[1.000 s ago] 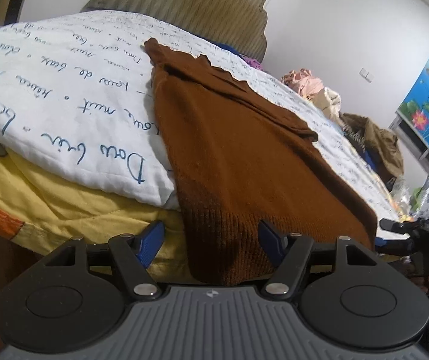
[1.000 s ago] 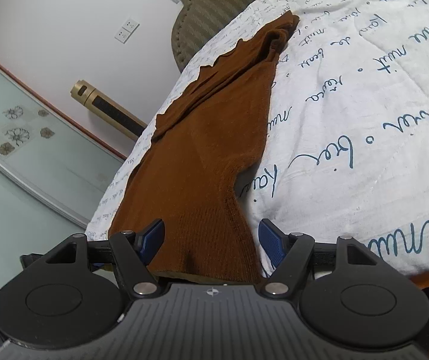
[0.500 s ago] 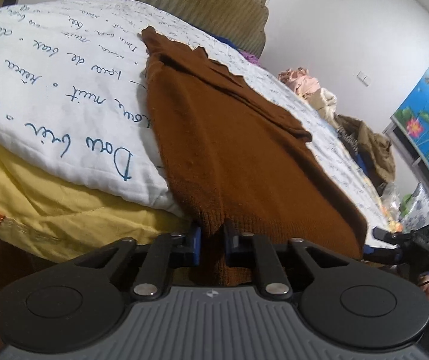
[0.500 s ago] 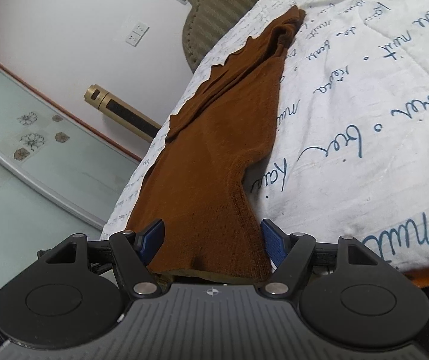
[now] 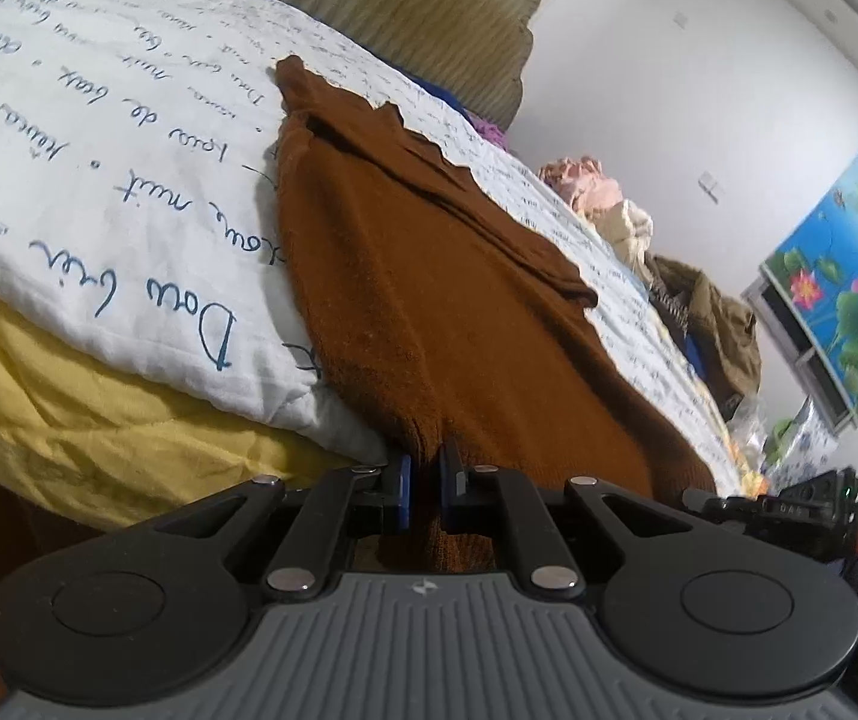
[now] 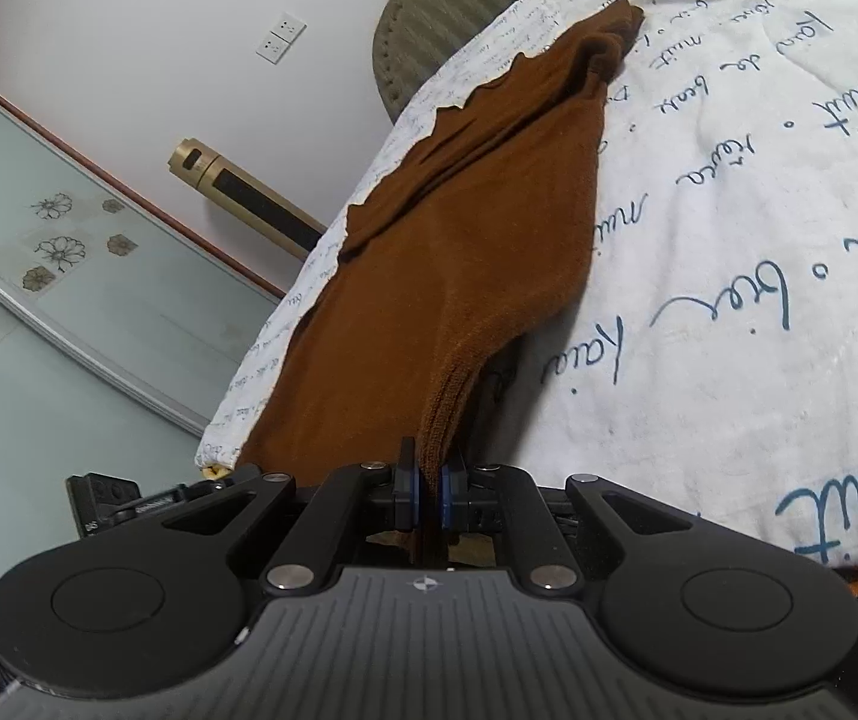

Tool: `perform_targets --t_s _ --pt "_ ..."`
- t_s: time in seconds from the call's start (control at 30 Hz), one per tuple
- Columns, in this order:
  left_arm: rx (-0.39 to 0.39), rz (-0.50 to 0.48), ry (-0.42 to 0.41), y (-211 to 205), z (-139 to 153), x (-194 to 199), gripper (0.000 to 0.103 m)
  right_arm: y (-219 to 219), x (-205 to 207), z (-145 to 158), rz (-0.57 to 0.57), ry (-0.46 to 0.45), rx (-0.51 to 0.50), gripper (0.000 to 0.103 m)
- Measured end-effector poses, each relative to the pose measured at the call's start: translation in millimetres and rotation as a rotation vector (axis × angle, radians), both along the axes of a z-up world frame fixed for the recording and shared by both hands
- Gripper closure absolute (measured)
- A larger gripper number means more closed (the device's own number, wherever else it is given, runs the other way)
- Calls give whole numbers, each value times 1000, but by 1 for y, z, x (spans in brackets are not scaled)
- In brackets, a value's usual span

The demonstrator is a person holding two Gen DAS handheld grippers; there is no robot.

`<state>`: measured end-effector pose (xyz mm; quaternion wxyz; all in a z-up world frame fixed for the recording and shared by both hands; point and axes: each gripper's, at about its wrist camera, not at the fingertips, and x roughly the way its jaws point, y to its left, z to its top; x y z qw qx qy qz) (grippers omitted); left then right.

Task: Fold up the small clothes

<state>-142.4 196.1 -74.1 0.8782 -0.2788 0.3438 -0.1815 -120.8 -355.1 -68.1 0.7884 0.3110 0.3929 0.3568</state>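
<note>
Both grippers, left [image 5: 426, 483] and right [image 6: 428, 489], clamp the sweater [image 5: 447, 300] hem on the quilt [image 5: 99, 192]; folding not yet begun.

one brown sweater [image 5: 429, 300], one white quilt [image 5: 99, 180], two grippers, left [image 5: 425, 483] and right [image 6: 429, 489], one headboard [image 5: 417, 18], one flower picture [image 5: 843, 276]

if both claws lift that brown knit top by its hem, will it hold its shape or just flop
The brown knit top will probably flop: it already drapes over the quilt edge and bunches where the left claw and right claw pinch its hem. It looks light for its size, being thin and soft. The fuzzy ribbing should resist slipping.
</note>
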Motion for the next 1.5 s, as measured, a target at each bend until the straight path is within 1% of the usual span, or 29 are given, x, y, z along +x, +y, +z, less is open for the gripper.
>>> perform_targets --t_s 0.13,0.23,0.33,0.5,0.6,0.7,0.8,0.9,0.97,1.17,1.27,1.4,1.47,1.5 --pt "-43 22 7 8 0 -1 95 -2 1 5 4 7 47 90" --pt "-126 14 2 14 3 0 95 0 5 11 12 6 86 90" --pt "-149 11 -11 15 12 4 95 1 12 20 24 -2 125 90" --pt "-236 28 -8 18 18 27 95 5 34 37 39 -32 138 90" --pt "-267 51 -6 19 18 43 95 7 50 45 31 -51 138 90" --pt "-311 70 13 21 14 58 95 9 67 48 12 -58 156 90" --pt "-335 98 36 23 10 75 95 7 82 43 -25 -44 180 90" --pt "-309 133 46 23 11 93 95 5 97 39 -82 -38 192 90" --pt "-278 156 51 22 12 106 95 5 108 36 -107 -34 201 90" --pt "-188 187 53 17 16 144 95 10 143 19 -197 6 148 90" --pt "-185 195 66 17 14 160 95 12 159 7 -232 35 133 90" --pt "-175 218 81 19 11 178 95 18 175 1 -254 37 90 90" --pt "-156 229 85 20 10 186 95 22 184 -1 -264 37 71 90" --pt "-133 238 90 19 10 190 95 23 188 -1 -262 36 69 90"
